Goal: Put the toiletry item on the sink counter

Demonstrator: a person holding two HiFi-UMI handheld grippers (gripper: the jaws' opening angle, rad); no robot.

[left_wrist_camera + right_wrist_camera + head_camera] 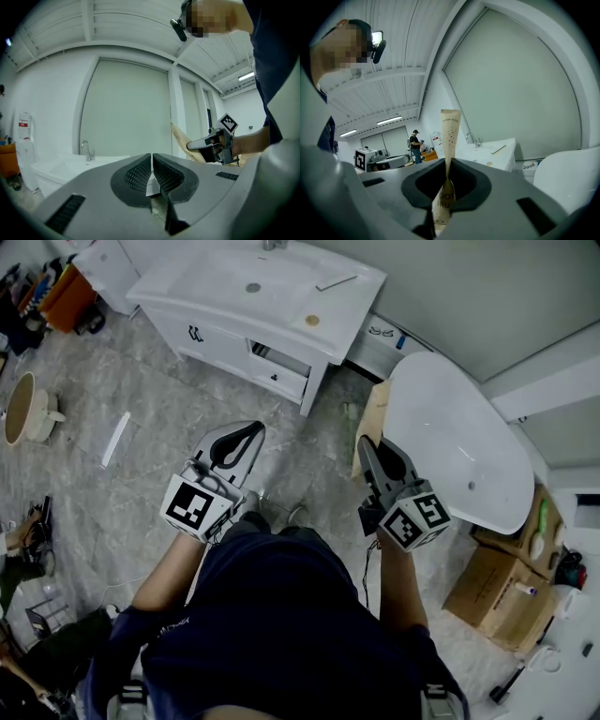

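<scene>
The white sink counter (216,282) stands at the top of the head view, with a faucet (86,150) at its back. My right gripper (448,180) is shut on a cream paper toothbrush packet (450,133) that sticks up between its pads. In the head view that gripper (364,444) points toward the counter from the floor side, well short of it, and the packet is hard to make out there. My left gripper (251,430) is level beside it. Its jaws (151,173) are shut with nothing between them.
A thin stick (336,282) and a small round tan item (312,321) lie on the counter. A drawer (277,367) hangs open below. A large white tub (459,446) and cardboard boxes (506,587) are on the right. Clutter lines the left floor (28,409).
</scene>
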